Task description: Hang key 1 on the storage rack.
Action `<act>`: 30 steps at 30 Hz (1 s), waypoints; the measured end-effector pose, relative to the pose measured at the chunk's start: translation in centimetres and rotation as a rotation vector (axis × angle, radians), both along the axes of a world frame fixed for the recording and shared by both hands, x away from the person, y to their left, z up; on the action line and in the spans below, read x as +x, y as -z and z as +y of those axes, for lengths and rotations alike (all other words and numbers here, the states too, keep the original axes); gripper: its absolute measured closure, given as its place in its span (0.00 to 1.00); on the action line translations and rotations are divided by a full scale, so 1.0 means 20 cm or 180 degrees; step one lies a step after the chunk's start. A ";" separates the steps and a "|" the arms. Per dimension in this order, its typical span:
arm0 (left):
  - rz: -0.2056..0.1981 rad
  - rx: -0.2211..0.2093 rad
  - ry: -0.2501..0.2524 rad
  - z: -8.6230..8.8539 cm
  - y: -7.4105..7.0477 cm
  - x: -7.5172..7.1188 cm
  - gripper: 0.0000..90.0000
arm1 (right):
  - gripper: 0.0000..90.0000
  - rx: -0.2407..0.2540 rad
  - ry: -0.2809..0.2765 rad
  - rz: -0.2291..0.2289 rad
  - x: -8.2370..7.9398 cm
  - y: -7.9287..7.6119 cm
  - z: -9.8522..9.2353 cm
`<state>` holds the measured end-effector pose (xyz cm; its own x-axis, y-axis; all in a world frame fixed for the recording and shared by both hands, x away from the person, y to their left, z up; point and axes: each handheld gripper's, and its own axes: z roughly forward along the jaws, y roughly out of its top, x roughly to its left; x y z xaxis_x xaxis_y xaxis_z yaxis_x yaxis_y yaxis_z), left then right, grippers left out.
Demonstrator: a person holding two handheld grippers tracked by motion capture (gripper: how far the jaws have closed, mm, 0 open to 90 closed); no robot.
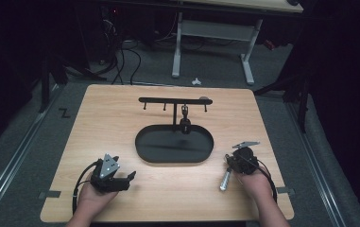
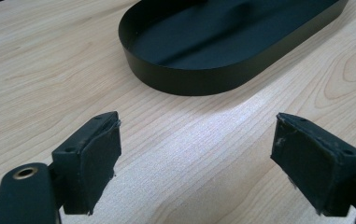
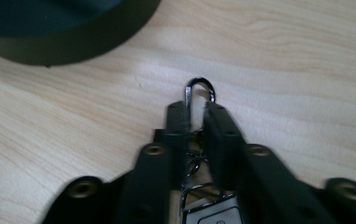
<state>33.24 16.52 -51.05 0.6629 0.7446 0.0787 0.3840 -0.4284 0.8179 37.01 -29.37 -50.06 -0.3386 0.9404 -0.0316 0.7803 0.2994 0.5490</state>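
Note:
My right gripper (image 3: 196, 111) is shut on a silver carabiner clip (image 3: 199, 87) of a keychain, and the clip's loop pokes out past the fingertips. Rings and a key fob (image 3: 213, 215) lie between the jaws nearer the camera. In the high view the right gripper (image 1: 234, 157) rests on the table, right of the black oval tray (image 1: 142, 142), with a silvery cylinder (image 1: 225, 180) beside it. My left gripper (image 2: 196, 158) stands open with nothing between its pads, low over the wood near the tray's (image 2: 185, 79) front left, as the high view shows (image 1: 129, 177).
A black rack (image 1: 174, 100) with several hooks stands behind the tray, and a small dark item (image 1: 185, 124) hangs from one hook. The tray's edge (image 3: 73, 44) lies just ahead of the right gripper. Bare wood surrounds both hands.

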 end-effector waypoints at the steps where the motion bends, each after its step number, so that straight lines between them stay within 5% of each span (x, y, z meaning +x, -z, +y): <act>1: 0.0000 0.0001 0.0003 0.00 0.00 0.00 0.18 | 0.91 -0.0028 0.0003 0.0015 0.01 0.00 0.01; 12: 0.0006 -0.0005 0.0020 0.00 0.00 0.00 0.18 | 0.73 -0.0088 0.0052 0.0134 0.03 -0.01 0.00; 30: 0.0013 0.0001 0.0068 -0.01 0.00 -0.01 0.18 | 0.84 -0.0376 -0.0087 0.0176 0.05 0.00 0.07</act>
